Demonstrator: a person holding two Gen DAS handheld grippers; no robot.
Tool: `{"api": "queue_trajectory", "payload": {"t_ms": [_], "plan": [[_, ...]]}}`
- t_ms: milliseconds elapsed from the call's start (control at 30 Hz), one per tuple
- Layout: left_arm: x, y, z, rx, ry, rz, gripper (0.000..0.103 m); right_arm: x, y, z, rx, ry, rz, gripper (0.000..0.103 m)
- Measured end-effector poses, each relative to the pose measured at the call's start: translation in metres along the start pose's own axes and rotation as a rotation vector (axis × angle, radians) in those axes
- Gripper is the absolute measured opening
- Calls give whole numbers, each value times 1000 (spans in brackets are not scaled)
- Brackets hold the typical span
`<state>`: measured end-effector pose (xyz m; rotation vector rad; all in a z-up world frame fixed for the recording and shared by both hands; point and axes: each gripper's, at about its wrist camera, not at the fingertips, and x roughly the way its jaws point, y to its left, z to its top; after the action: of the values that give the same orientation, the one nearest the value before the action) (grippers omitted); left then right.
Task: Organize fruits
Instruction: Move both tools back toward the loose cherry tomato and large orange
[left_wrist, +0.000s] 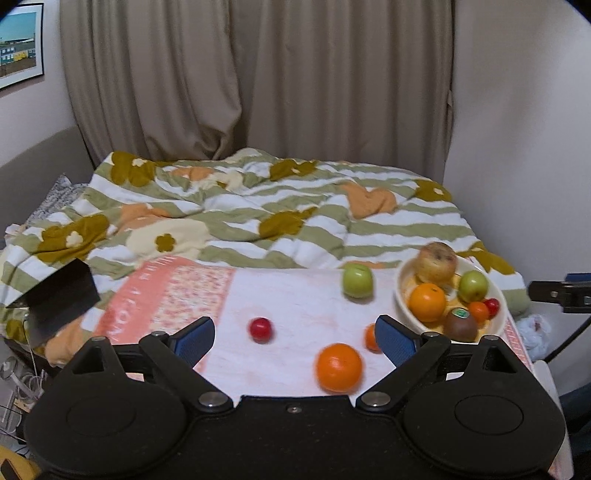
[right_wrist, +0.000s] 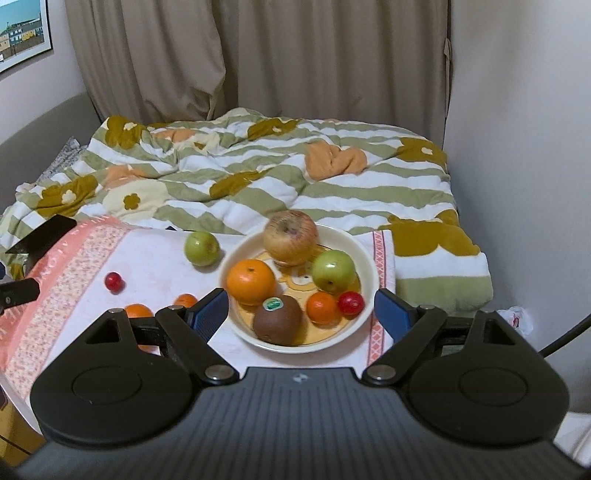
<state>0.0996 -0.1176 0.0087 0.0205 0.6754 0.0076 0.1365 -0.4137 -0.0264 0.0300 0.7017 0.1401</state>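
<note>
My left gripper (left_wrist: 294, 339) and right gripper (right_wrist: 301, 312) both gape empty. The orange (left_wrist: 339, 367) sits lower centre, loose on the cloth (left_wrist: 295, 295); a careless pinch could roll it away from the bowl (left_wrist: 400, 295).

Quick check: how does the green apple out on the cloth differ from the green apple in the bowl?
The loose green apple sits alone on the pink-and-white cloth, left of the bowl; the bowl's green apple lies inside, crowded by a big reddish apple, an orange and a small red fruit. The loose one's stem dimple faces up, the other's faces forward. Both are green, similar in size, and ungripped.
</note>
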Motion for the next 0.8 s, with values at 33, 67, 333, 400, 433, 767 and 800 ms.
{"api": "queue_trajectory", "payload": {"t_ms": [33, 67, 333, 400, 433, 767, 800], "plan": [[0, 9, 1, 2, -2, -2, 97, -2, 5, 0, 4, -4, -2, 102], [1, 16, 2, 3, -4, -5, 97, -5, 11, 0, 9, -6, -7, 102], [21, 74, 9, 44, 5, -89, 97, -5, 72, -7, 71, 9, -86, 102], [29, 87, 10, 56, 16, -112, 97, -1, 86, -10, 92, 24, -106, 102], [34, 93, 11, 60, 22, -124, 97, 1, 92, -11, 100, 29, -116, 102], [92, 136, 19, 149, 104, -250, 97, 40, 140, -14, 215, 69, -204, 102], [99, 138, 19, 158, 116, -263, 97, 44, 144, -14, 225, 71, -209, 102]]}}
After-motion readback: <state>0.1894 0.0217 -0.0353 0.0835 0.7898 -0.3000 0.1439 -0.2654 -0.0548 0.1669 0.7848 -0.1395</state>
